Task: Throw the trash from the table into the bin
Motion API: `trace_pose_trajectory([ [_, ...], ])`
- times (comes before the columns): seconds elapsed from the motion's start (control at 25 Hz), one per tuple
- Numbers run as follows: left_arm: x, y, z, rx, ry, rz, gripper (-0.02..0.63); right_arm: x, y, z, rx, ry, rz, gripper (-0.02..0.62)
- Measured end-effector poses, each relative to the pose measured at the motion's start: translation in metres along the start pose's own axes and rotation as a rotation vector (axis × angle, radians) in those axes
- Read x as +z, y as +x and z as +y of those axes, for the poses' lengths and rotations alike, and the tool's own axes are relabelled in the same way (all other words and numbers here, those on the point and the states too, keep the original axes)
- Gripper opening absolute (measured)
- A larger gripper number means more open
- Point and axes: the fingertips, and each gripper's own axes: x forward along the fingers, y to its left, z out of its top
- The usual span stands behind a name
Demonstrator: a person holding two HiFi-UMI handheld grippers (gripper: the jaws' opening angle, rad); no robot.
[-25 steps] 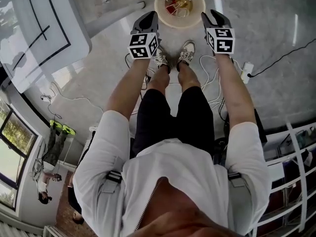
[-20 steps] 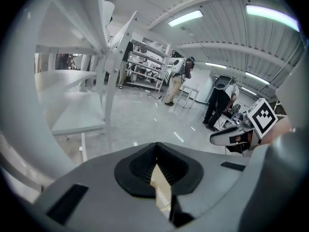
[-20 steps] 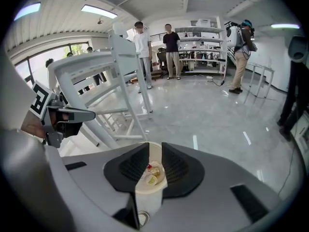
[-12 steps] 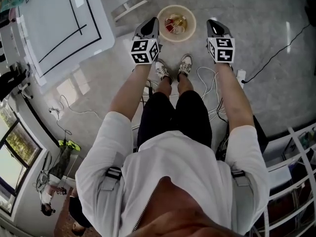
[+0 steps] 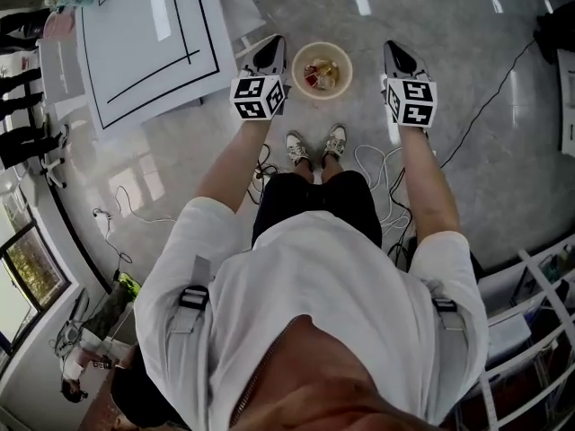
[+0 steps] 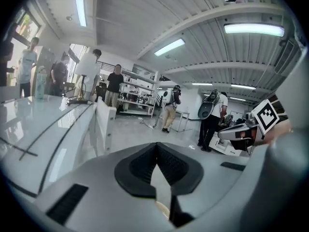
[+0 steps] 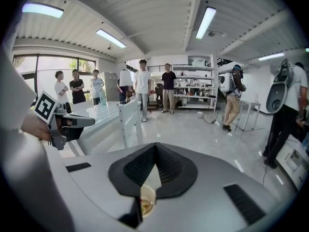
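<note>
Open air above bin (image 5: pixel 296 66); table (image 5: pixel 135 52) beside left gripper (image 5: pixel 272 52); cables (image 5: pixel 373 164) on floor.

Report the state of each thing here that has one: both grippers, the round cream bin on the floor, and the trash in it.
Left gripper: shut, nothing between its jaws.
Right gripper: jaws have just been closing; shut, nothing between them.
Round cream plastic bin: upright on the grey floor, open-topped, holding trash.
Red and yellow trash: lying inside the bin.
</note>
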Motion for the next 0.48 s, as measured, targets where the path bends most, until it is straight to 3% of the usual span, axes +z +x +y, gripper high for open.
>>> trace_pose_trajectory([
  [0.2,0.068,-0.029,0.007,0.001,0.033,-0.082,0.011,0.07,-0.037,0.002,-0.024,-0.02,-0.109,0.006],
  [0.48,0.129,-0.064,0.001,0.008,0.071,-0.185,0.011,0.127,-0.085,-0.001,-0.044,-0.016,-0.235,0.005],
])
